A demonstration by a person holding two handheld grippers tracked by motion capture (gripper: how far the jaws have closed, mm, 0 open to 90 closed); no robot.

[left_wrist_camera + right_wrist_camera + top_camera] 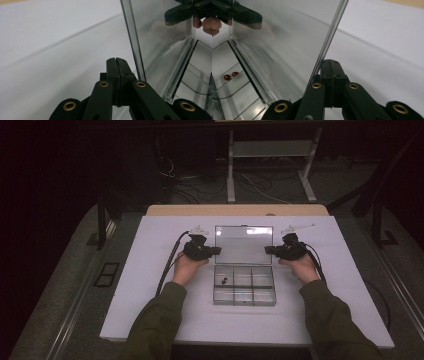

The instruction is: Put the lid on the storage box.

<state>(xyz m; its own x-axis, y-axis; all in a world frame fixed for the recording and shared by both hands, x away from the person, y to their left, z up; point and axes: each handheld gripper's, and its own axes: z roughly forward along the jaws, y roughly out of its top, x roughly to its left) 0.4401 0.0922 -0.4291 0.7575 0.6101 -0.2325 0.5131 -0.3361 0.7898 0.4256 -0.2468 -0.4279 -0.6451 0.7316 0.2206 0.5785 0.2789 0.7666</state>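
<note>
A clear plastic compartment box [215,292] lies on the white board, its clear lid [243,245] standing open and upright behind it. My left gripper [218,251] is shut and empty, its tip at the lid's left edge. My right gripper [267,249] is shut and empty at the lid's right edge. In the left gripper view the closed jaws [116,62] sit just left of the lid's edge [132,37]. In the right gripper view the closed jaws [331,63] sit just right of the lid's edge [329,37]. Whether either tip touches the lid I cannot tell.
Two small red pieces [230,76] lie in one compartment, dark specks in the high view [224,281]. The white board [150,310] extends well to both sides of the box. Beyond its far edge are metal stand legs [231,170] and floor cables [200,185].
</note>
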